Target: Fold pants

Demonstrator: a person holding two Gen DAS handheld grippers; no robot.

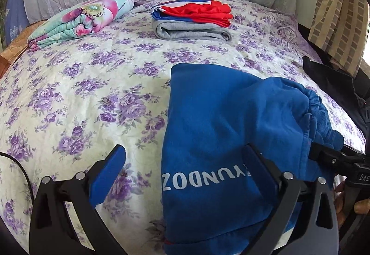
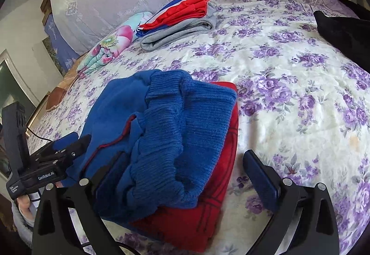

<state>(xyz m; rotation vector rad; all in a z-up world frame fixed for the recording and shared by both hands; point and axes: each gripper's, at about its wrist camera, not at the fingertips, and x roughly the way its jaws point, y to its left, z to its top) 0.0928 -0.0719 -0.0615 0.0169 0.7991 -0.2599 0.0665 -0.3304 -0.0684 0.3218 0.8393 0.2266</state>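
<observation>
The blue pants lie folded on the bed between both grippers — left gripper and right gripper spread-jawed, gripping nothing, each straddling one edge.

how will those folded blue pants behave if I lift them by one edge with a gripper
The blue pants would probably flop and unfold: the fleece sags in soft creases and the layers lie loose. The thick ribbed waistband likely adds weight at that end. Slipping seems unlikely, since the cloth looks fuzzy.
</observation>
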